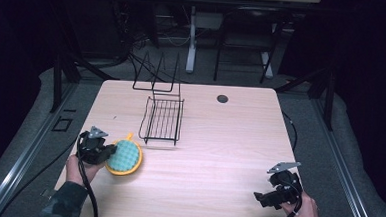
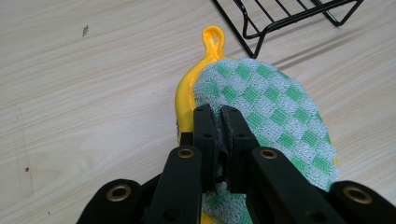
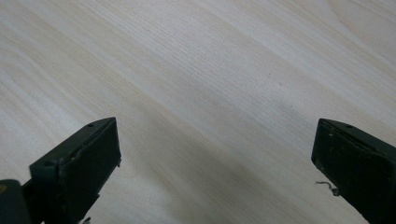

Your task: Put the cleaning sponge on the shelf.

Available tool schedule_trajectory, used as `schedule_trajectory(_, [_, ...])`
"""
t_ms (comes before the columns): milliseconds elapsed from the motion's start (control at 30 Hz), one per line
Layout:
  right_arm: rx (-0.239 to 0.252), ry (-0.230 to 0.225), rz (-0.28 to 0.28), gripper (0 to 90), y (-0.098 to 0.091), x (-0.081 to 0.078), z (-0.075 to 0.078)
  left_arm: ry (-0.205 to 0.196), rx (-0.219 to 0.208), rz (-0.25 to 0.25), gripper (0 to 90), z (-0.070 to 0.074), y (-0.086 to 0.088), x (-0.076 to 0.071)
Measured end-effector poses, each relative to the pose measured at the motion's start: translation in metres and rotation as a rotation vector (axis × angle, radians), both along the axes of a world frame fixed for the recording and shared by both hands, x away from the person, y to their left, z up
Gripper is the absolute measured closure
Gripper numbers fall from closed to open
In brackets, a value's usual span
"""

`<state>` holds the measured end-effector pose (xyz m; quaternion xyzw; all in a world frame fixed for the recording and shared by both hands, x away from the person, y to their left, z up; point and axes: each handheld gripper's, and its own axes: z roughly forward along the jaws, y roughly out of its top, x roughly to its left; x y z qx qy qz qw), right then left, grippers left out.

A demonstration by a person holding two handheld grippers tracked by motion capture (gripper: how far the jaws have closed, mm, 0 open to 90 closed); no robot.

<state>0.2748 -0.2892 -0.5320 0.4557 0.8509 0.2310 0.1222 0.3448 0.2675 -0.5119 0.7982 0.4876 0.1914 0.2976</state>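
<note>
A round pot holder point(image 1: 124, 156) with a green and white checked face, a yellow rim and a yellow loop lies at the table's left front. My left gripper point(image 1: 109, 151) is shut on its near edge. In the left gripper view the two black jaws pinch the edge of the pot holder point(image 2: 275, 107), whose far part tilts up off the wood. My right gripper point(image 1: 259, 198) rests at the table's front right corner, its jaws wide apart. In the right gripper view the right gripper point(image 3: 217, 161) has only bare wood between its fingers.
A black wire rack point(image 1: 161, 118) stands behind the pot holder, near the table's middle, and its corner point(image 2: 261, 28) shows close to the yellow loop. Upright wire dividers point(image 1: 155, 74) rise at its far end. A dark round hole point(image 1: 222, 98) sits at the table's back.
</note>
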Motion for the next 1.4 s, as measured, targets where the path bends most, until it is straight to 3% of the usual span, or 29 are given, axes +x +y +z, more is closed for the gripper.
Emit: schedule_trajectory(1400, [-0.006,-0.014,-0.002,1.1,0.0,0.0,0.001,-0.086,-0.079,-0.014,86.0,0.029,-0.005,-0.005])
